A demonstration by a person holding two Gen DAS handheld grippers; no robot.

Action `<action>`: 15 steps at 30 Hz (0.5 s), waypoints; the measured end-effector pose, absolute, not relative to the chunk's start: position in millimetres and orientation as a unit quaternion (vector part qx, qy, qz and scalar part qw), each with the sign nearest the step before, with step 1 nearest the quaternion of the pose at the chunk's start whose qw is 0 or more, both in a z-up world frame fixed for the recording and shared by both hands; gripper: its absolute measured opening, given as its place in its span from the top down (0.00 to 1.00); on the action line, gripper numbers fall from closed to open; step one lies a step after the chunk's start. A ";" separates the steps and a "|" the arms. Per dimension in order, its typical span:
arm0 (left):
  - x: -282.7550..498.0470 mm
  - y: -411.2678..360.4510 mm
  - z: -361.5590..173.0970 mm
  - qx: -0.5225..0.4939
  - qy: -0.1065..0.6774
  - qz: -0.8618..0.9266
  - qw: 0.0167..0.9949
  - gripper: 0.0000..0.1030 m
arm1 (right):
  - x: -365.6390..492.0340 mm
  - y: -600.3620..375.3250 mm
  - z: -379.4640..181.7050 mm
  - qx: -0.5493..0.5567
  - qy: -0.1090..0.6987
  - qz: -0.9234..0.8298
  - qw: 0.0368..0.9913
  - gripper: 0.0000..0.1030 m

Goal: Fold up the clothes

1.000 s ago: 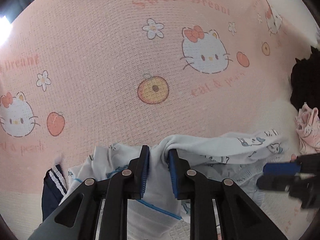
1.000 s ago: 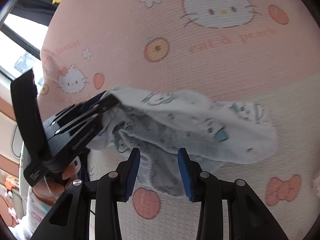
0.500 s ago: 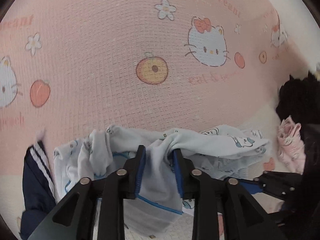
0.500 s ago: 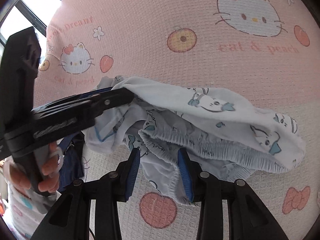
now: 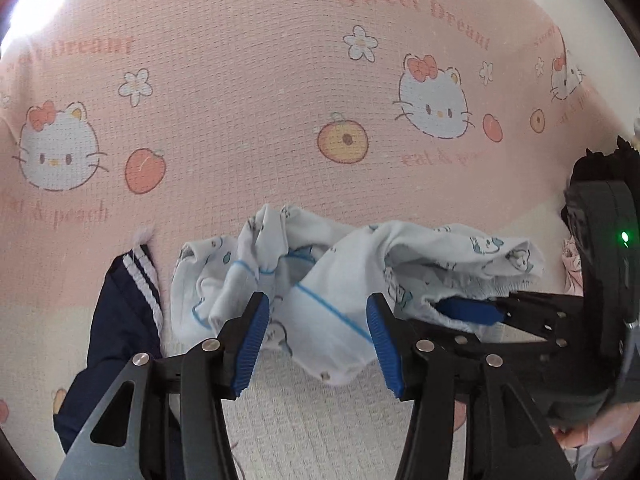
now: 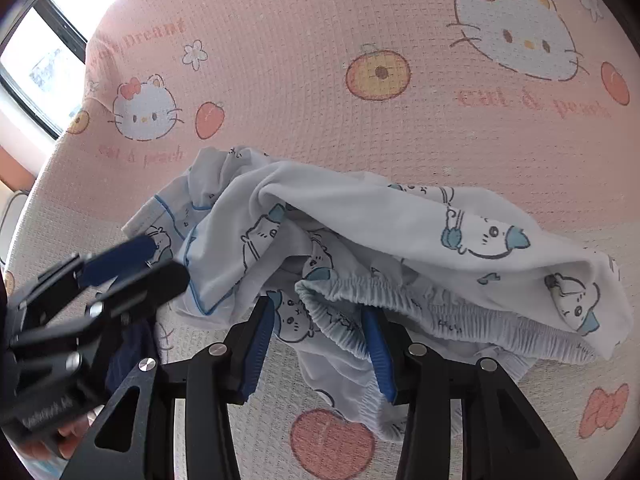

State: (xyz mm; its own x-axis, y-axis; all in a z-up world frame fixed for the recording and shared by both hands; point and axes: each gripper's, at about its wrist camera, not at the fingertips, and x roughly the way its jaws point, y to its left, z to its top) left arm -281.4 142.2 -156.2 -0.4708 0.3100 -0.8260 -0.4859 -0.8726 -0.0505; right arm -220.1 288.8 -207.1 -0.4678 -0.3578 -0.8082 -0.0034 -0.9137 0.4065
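Crumpled pale-blue cartoon-print cotton garment (image 6: 360, 248), light and floppy, lies between both opening tongs, left gripper (image 5: 316, 344) and right gripper (image 6: 320, 354); neither clamps it, and the elastic waistband (image 6: 440, 312) looks the best hold

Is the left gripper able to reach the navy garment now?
Probably yes. The navy garment lies bare just beside the left gripper, whose opening jaws straddle only the white pyjamas; nothing covers it.
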 end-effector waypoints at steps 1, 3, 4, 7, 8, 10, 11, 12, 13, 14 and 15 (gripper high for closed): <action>-278.9 139.4 -157.1 -0.461 0.090 0.851 0.235 0.54 | -220.5 288.0 -207.2 0.504 -0.179 -0.838 0.105 0.57; -276.1 132.8 -160.8 -0.471 0.074 0.848 0.232 0.54 | -222.1 285.9 -206.6 0.502 -0.179 -0.840 0.103 0.57; -274.9 129.5 -162.7 -0.476 0.066 0.846 0.230 0.54 | -222.7 285.6 -206.6 0.501 -0.179 -0.840 0.103 0.57; -272.1 119.6 -169.7 -0.494 0.037 0.839 0.224 0.54 | -224.6 286.0 -207.6 0.497 -0.187 -0.841 0.104 0.57; -272.3 116.3 -173.0 -0.502 0.024 0.835 0.222 0.54 | -225.5 286.4 -208.2 0.495 -0.189 -0.842 0.105 0.57; -271.8 110.6 -179.0 -0.516 0.003 0.828 0.218 0.54 | -226.8 286.7 -209.6 0.492 -0.193 -0.843 0.104 0.68; -271.1 108.4 -181.4 -0.521 -0.004 0.826 0.216 0.54 | -227.5 286.1 -210.3 0.491 -0.191 -0.843 0.105 0.84; -269.8 107.0 -183.4 -0.523 -0.011 0.824 0.217 0.54 | -227.9 285.4 -210.6 0.491 -0.185 -0.845 0.103 0.90; -268.7 106.8 -185.3 -0.525 -0.016 0.822 0.220 0.54 | -227.9 285.1 -210.1 0.489 -0.180 -0.848 0.098 0.91; -267.8 107.3 -187.1 -0.528 -0.020 0.819 0.223 0.54 | -228.0 284.9 -209.2 0.487 -0.180 -0.849 0.099 0.92; -267.1 108.3 -188.9 -0.530 -0.022 0.817 0.225 0.54 | -227.9 284.9 -208.1 0.485 -0.180 -0.850 0.100 0.93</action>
State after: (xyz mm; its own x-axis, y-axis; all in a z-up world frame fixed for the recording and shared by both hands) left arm -267.1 108.3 -188.9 -0.3371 0.3917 -0.8561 -0.3449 -0.8975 -0.2749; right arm -227.9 284.9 -208.1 -0.5092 -0.3446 -0.7886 -0.0047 -0.9152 0.4030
